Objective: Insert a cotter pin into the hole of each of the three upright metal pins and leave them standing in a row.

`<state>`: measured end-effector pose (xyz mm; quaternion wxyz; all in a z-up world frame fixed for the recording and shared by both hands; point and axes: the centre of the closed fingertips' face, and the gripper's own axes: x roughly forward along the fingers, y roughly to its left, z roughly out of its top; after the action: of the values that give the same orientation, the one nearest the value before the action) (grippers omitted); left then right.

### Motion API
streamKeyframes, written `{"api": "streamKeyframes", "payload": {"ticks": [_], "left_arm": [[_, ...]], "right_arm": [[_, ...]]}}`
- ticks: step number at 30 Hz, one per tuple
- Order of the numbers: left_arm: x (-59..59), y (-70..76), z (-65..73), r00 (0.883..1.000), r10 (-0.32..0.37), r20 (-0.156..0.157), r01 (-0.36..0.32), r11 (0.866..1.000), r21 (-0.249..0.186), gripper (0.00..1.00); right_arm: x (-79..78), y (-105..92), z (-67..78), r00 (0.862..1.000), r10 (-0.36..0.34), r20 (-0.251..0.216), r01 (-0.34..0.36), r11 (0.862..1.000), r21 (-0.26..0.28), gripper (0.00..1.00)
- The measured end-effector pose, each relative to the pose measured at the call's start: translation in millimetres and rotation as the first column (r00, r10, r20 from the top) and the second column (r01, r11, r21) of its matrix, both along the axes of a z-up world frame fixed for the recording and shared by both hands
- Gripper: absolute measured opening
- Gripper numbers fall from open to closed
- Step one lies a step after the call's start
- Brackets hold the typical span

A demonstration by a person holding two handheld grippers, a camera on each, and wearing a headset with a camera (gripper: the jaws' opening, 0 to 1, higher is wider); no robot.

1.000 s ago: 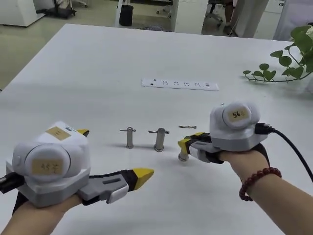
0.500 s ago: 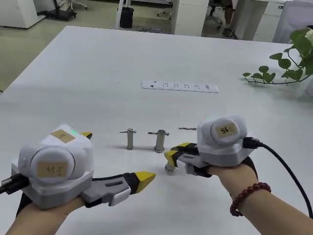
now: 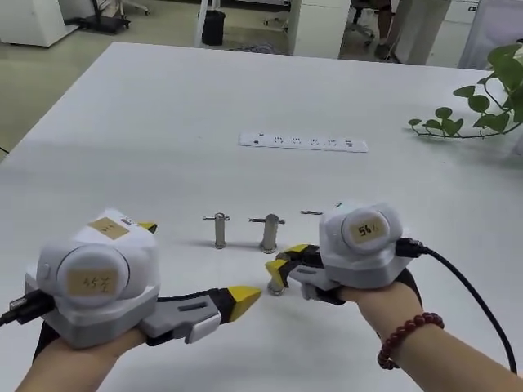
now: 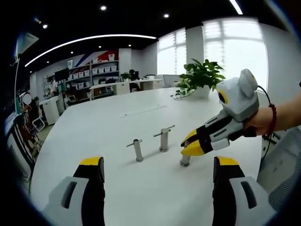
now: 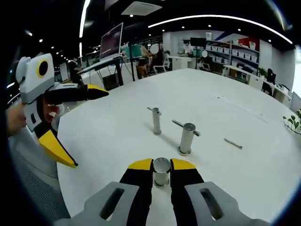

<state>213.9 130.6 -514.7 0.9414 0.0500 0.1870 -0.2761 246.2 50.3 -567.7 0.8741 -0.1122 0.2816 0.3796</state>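
Three short metal cylinders, smooth, grey and round, occupy us on a matte white desk (image 3: 163, 122). At the left, the left tool (image 3: 196, 260), white plastic with yellow-tipped jaws, hovers with its jaws wide apart and nothing between them. Next comes the left pin (image 3: 219, 230), upright on its flared foot, with a thin cotter pin (image 3: 216, 217) crossing its head level, along the row. Near it the middle pin (image 3: 268, 233) stands the same way, carrying a second cotter pin (image 3: 266, 220) crosswise. Nearer us, the right tool (image 3: 276, 273) is clamped on the third pin (image 5: 161, 170), whose long axis is vertical; the jaws hide its sides. Behind that tool a loose cotter pin (image 3: 312, 212) lies flat. Farther back are a white power strip (image 3: 303, 142) and, rightmost, a leafy plant (image 3: 482, 106).
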Motion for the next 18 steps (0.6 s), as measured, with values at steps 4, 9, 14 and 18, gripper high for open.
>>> {"api": "streamKeyframes", "payload": {"ticks": [4,9,14,18], "left_arm": [[-0.1,1.7,-1.9,1.0,0.005,-0.004,-0.005,1.0,0.004,0.95],[-0.2,2.5,-3.8,1.0,0.01,-0.009,-0.01,1.0,0.005,0.95],[-0.1,1.7,-5.5,1.0,0.008,-0.012,-0.008,1.0,0.006,0.95],[-0.5,0.5,-6.7,1.0,0.003,-0.013,-0.003,1.0,0.012,0.95]], "right_arm": [[-0.4,2.1,-0.2,0.999,0.03,0.016,-0.029,0.999,-0.013,0.08],[-0.4,2.2,-0.2,0.999,0.043,0.03,-0.043,0.999,-0.01,0.09],[-0.2,2.5,-0.3,0.998,0.062,0.033,-0.061,0.998,-0.009,0.09],[0.0,3.0,-0.2,0.997,0.066,0.038,-0.066,0.998,-0.005,0.11]]}}
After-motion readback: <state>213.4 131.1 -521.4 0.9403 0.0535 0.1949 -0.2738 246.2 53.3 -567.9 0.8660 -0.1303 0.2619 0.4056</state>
